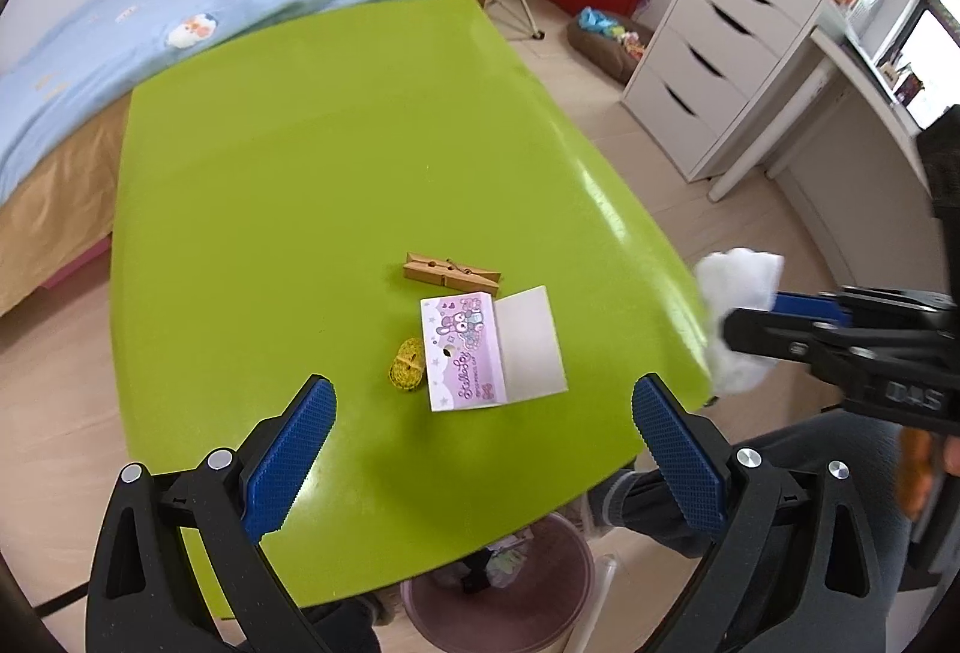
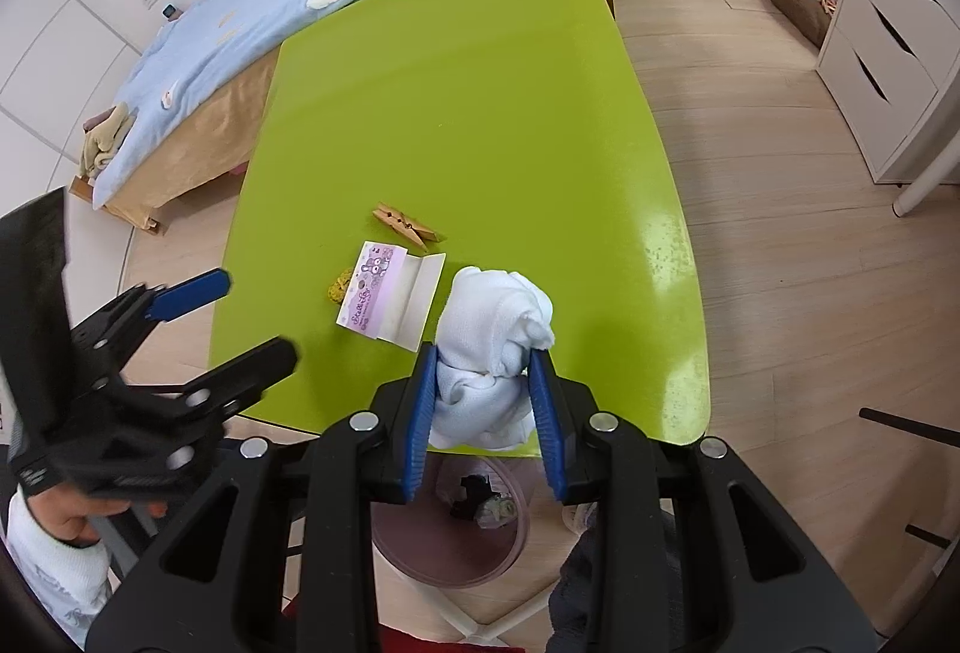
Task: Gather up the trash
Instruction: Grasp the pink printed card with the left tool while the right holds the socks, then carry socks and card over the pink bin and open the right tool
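Tissue pinched in right claw, over the bin below, ready to drop; left claw spread, card ahead on tabletop.

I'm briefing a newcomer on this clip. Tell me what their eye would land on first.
The bright green table fills both views. The right gripper grips a crumpled white tissue wad at the near edge, above a pink bin on the floor. Mid-table lie a purple cartoon card, a wooden clothespin and a small yellow scrap, with the left gripper open before them.
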Available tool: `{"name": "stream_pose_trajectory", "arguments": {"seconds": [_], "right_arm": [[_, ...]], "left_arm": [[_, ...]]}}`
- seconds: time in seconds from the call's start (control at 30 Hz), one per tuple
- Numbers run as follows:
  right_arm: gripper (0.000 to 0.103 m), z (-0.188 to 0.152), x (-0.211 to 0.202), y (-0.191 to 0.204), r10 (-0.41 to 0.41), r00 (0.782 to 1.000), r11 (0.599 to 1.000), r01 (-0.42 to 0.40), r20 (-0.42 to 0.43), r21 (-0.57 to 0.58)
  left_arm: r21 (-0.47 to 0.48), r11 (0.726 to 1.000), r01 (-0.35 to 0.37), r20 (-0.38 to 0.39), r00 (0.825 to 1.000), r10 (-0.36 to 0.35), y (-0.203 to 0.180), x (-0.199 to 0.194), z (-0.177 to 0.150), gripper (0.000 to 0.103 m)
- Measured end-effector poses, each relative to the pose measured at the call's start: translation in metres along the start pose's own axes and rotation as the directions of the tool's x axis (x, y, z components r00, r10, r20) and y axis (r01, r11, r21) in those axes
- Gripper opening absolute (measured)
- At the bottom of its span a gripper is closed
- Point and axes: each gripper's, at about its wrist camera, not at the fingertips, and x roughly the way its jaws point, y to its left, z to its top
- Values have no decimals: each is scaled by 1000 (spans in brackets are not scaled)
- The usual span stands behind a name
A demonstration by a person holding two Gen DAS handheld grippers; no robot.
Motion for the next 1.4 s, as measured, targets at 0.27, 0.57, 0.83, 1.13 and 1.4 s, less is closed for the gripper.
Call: {"name": "stream_pose_trajectory", "arguments": {"seconds": [0.27, 0.57, 0.83, 1.13, 1.4], "right_arm": [[30, 1, 0, -2, 4, 1000, 1000, -4, 0, 2], [30, 2, 4, -7, 5, 1000, 1000, -5, -8, 11], [30, 6, 12, -7, 11, 1000, 1000, -11, -17, 10], [30, 8, 21, -3, 22, 1000, 1000, -22, -23, 2], [30, 10, 23, 0, 27, 999, 1000, -27, -20, -5]], "left_arm": [[-8, 1000, 7, -75, 997, -7, 11, 36, 15, 95], [-24, 1000, 13, -141, 990, -17, 17, 67, 25, 79], [-42, 999, 20, -159, 987, -27, 17, 80, 23, 65], [-42, 999, -7, -144, 990, 1, 21, 82, 25, 30], [-35, 999, 10, -113, 994, -14, 20, 69, 26, 6]]}}
